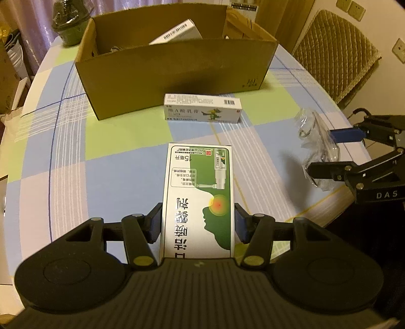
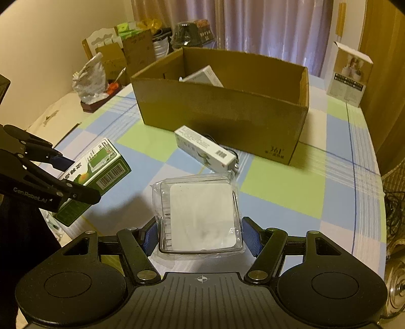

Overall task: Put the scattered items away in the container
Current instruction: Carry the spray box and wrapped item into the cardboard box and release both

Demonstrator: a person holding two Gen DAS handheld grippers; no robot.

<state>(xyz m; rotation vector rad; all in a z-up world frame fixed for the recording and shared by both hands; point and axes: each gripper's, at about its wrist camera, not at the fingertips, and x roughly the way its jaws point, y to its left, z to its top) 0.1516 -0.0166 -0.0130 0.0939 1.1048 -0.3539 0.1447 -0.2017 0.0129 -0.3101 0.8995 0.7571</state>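
Observation:
My left gripper is shut on a green and white medicine box, held above the table; the box also shows in the right wrist view. My right gripper is shut on a clear plastic pack with a white pad; the pack shows in the left wrist view. An open cardboard box stands at the far side of the table, with a white carton inside. A small white ointment box lies on the table just in front of the cardboard box, seen also in the right wrist view.
The round table has a blue, green and white checked cloth. A padded chair stands at its right. A dark pot sits behind the cardboard box. A white carton stands at the far right edge. Clutter lies beyond the table.

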